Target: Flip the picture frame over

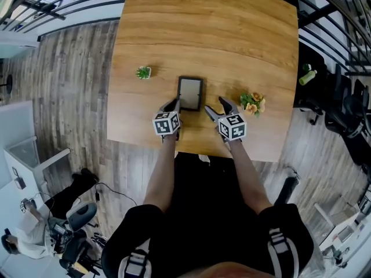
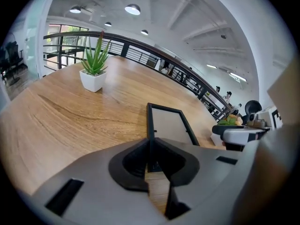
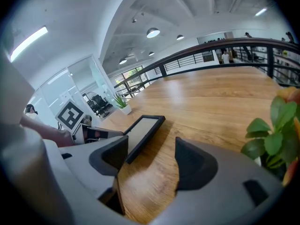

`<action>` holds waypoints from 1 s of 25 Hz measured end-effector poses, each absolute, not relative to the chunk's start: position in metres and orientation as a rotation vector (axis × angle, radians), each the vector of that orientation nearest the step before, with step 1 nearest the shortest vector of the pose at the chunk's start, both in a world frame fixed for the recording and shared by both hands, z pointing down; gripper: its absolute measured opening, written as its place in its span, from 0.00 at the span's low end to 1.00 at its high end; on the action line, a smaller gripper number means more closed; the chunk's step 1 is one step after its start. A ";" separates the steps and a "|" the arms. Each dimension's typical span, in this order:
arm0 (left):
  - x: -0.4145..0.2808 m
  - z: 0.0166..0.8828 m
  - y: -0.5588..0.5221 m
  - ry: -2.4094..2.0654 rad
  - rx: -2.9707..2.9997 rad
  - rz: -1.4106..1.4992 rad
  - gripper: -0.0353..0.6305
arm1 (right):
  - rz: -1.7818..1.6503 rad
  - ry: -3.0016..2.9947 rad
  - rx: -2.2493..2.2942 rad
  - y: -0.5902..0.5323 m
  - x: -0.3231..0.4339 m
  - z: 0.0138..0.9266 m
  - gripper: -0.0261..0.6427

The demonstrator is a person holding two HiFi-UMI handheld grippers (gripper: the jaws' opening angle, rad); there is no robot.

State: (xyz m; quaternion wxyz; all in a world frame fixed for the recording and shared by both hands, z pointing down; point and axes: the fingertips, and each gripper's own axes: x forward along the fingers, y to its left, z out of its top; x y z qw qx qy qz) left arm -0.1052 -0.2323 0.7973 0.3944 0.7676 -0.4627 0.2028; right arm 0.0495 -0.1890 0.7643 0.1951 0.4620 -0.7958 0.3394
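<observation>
A black picture frame (image 1: 190, 93) with a grey face lies on the wooden table (image 1: 203, 28), just beyond both grippers. My left gripper (image 1: 175, 104) is at its near left corner. In the left gripper view the jaws are shut on the frame's (image 2: 168, 123) near edge, which runs in between the left gripper's (image 2: 151, 149) pads. My right gripper (image 1: 215, 107) stands open to the right of the frame's near right corner. In the right gripper view the frame (image 3: 145, 128) ends beside the left jaw, and only bare wood shows between the right gripper's (image 3: 151, 156) jaws.
A small spiky plant in a white pot (image 1: 144, 72) stands left of the frame. A plant with orange flowers (image 1: 253, 103) stands close to the right gripper's right side. The table's near edge runs just behind both grippers. A railing lies beyond the far side.
</observation>
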 end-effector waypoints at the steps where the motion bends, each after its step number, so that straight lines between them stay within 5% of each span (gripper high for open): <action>1: -0.106 0.795 -0.233 -1.178 1.946 0.501 0.14 | 0.959 -2.235 1.289 -0.189 0.049 0.764 0.53; 25: -0.107 0.722 -0.201 -1.286 2.029 0.359 0.14 | 1.067 -2.463 1.067 -0.164 0.019 0.730 0.40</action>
